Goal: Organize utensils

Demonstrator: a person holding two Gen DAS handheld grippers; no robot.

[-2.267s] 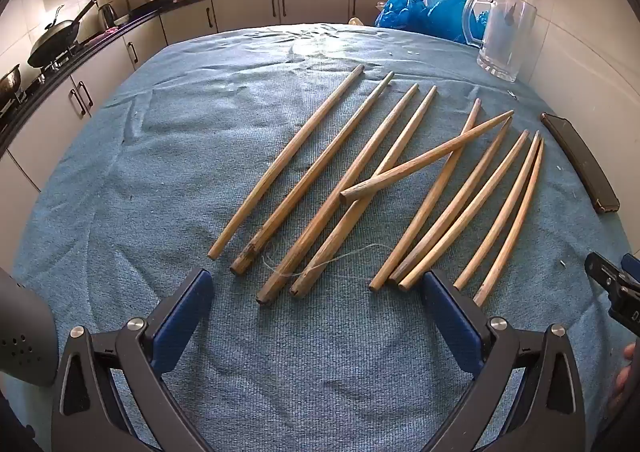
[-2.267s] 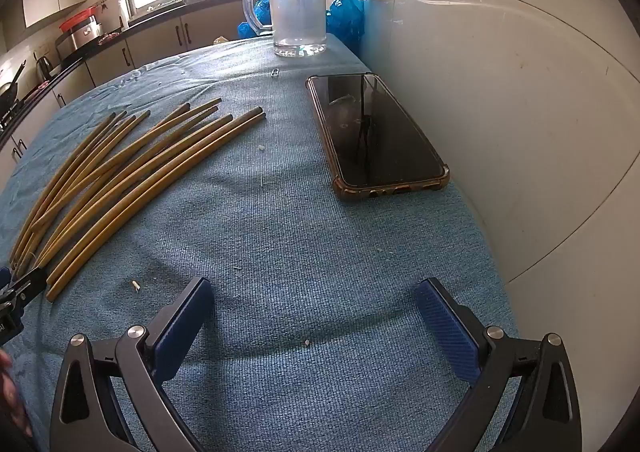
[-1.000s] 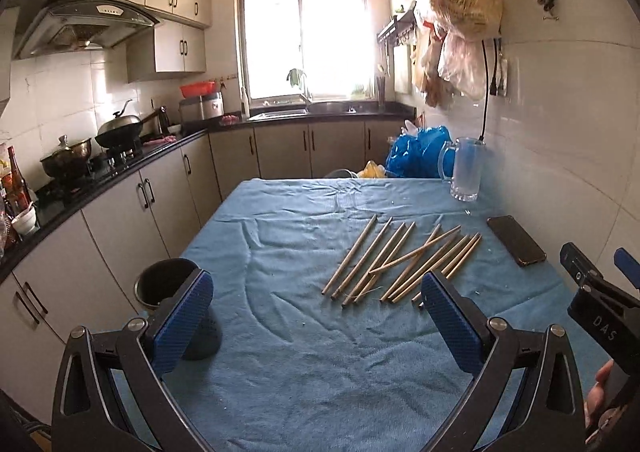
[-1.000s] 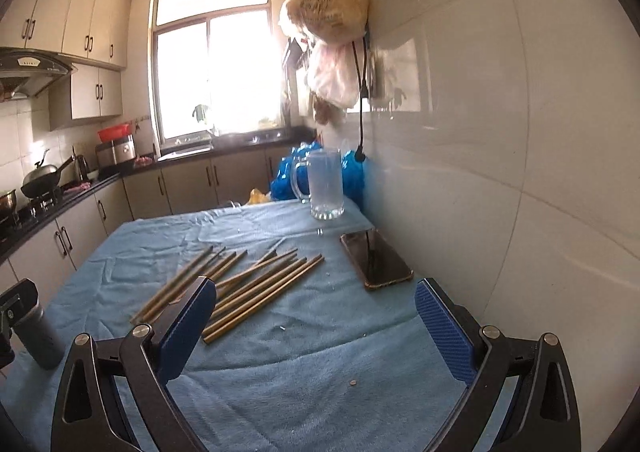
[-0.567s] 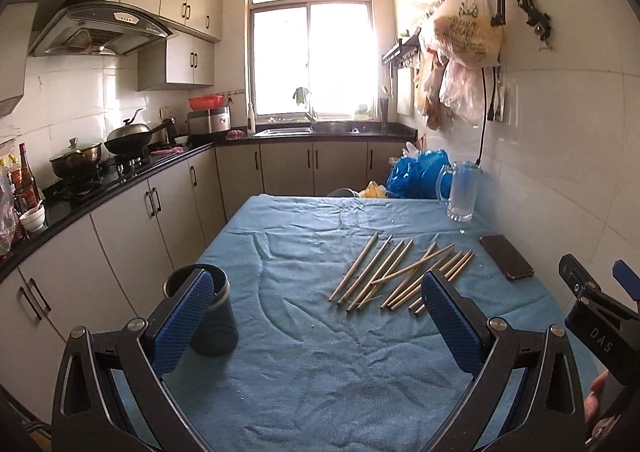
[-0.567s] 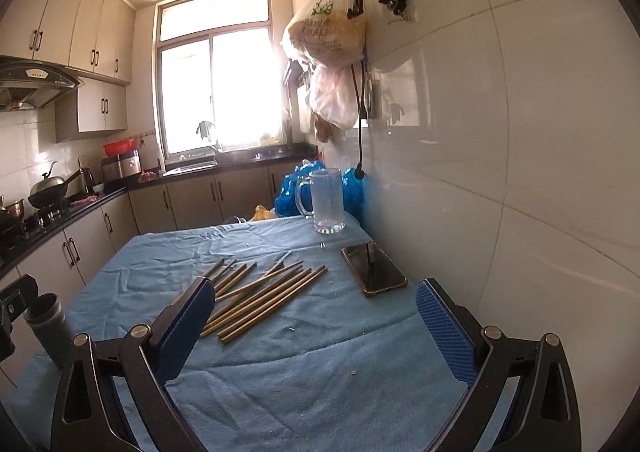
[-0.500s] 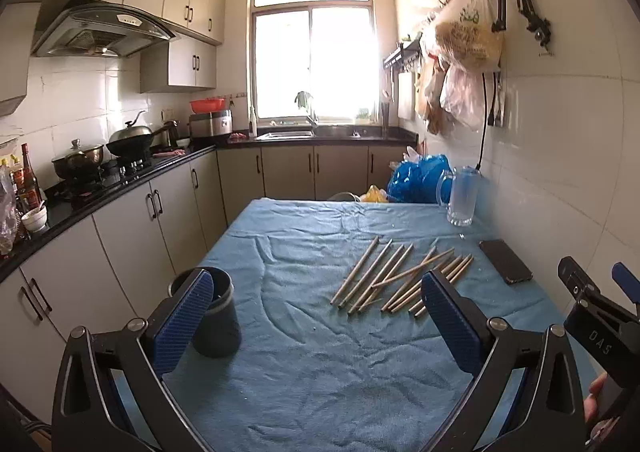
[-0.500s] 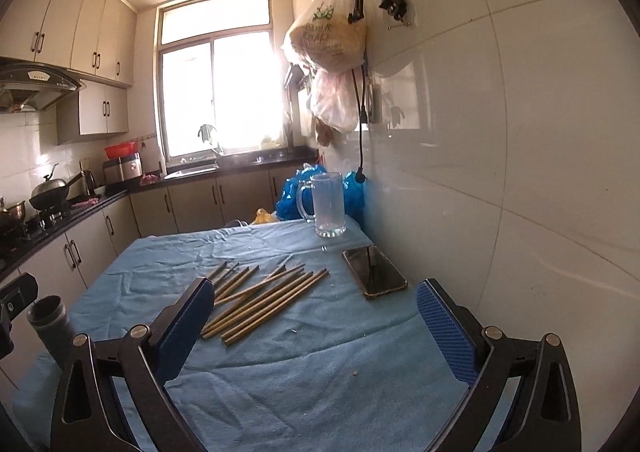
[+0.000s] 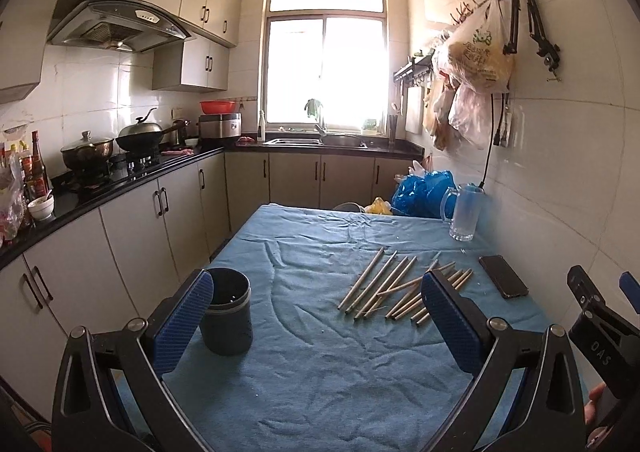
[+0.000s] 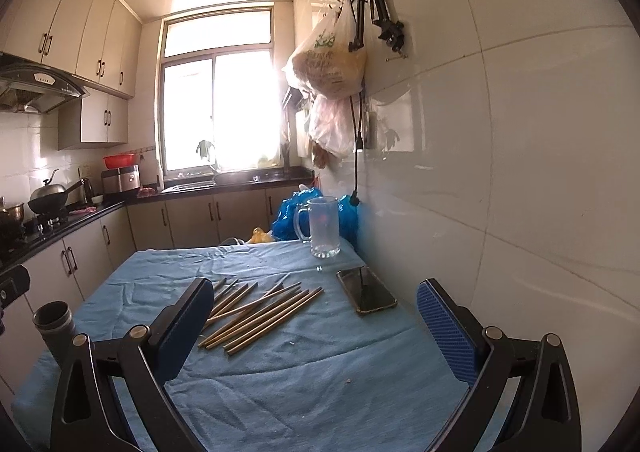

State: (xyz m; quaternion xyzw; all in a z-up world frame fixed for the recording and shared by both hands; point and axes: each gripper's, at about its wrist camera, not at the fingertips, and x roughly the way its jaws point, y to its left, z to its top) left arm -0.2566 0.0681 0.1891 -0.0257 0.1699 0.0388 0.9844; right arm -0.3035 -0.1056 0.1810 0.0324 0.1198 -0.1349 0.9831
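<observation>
Several long wooden chopsticks (image 9: 394, 288) lie loose on the blue cloth on the table (image 9: 316, 364), also in the right wrist view (image 10: 256, 310). A dark round holder cup (image 9: 229, 316) stands at the table's left edge, also in the right wrist view (image 10: 54, 326). My left gripper (image 9: 318, 316) is open and empty, held high above the near end of the table. My right gripper (image 10: 314, 318) is open and empty, also high and well back from the chopsticks.
A black phone (image 9: 503, 282) lies right of the chopsticks, and a glass mug (image 9: 464, 212) stands beyond it by the tiled wall. Blue bags (image 9: 424, 192) sit at the far end. Cabinets and a stove (image 9: 120, 172) run along the left.
Both grippers have pulled up and back from just above the cloth, so the whole table and the holder cup have come into view. Both stay open. The chopsticks have not moved.
</observation>
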